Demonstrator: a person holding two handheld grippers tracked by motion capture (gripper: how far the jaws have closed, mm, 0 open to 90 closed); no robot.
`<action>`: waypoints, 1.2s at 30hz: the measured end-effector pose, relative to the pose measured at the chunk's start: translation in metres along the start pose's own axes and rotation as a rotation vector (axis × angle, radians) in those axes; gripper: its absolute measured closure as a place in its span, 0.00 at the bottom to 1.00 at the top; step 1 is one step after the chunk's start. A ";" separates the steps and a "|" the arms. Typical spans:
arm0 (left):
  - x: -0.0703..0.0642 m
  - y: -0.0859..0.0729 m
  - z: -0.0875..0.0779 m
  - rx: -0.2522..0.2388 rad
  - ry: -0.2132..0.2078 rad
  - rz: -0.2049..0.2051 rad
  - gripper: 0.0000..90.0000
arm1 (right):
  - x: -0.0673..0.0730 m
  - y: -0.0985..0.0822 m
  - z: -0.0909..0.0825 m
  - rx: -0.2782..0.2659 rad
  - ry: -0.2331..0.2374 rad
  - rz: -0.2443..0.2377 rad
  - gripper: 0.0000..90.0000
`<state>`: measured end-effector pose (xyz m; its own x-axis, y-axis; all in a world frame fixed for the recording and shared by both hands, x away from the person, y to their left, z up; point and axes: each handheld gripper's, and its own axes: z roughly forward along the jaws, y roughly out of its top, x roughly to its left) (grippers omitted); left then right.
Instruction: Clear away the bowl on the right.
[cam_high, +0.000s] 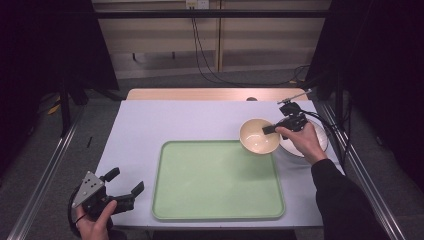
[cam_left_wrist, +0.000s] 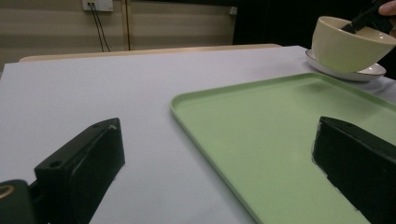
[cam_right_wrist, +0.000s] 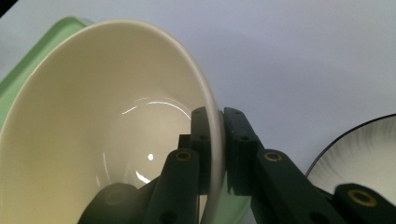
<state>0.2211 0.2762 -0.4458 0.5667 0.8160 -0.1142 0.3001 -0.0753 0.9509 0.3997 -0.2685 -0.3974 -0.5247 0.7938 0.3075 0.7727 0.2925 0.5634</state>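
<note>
The right gripper (cam_high: 270, 129) is clamped on the rim of the cream bowl (cam_high: 258, 136), one jaw inside and one outside, holding it above the far right corner of the green tray (cam_high: 217, 180), beside the white plate (cam_high: 320, 141). The left gripper (cam_high: 123, 183) rests near the table's (cam_high: 175, 120) front left edge, its jaws apart.

- High view: dim surroundings; the table (cam_high: 150, 125) is evenly lit from above, with soft shadows.
- Right gripper view: a glare arc and spot show inside the bowl (cam_right_wrist: 93, 140); its near rim is blurred.
- Left gripper view: the near black jaws are soft.
</note>
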 end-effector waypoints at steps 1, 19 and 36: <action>0.000 0.000 0.000 0.002 0.002 0.002 0.03 | 0.000 -0.001 0.002 0.003 -0.001 0.002 0.93; 0.000 0.000 0.000 0.004 0.001 0.005 0.03 | -0.007 -0.009 0.028 0.054 0.001 0.033 0.93; 0.000 0.000 0.000 0.003 0.002 0.000 0.03 | -0.013 -0.016 0.044 0.094 -0.007 0.046 0.93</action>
<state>0.2208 0.2765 -0.4459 0.5656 0.8169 -0.1133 0.3022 -0.0774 0.9501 0.4100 -0.2598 -0.4441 -0.4858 0.8111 0.3257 0.8262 0.3044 0.4740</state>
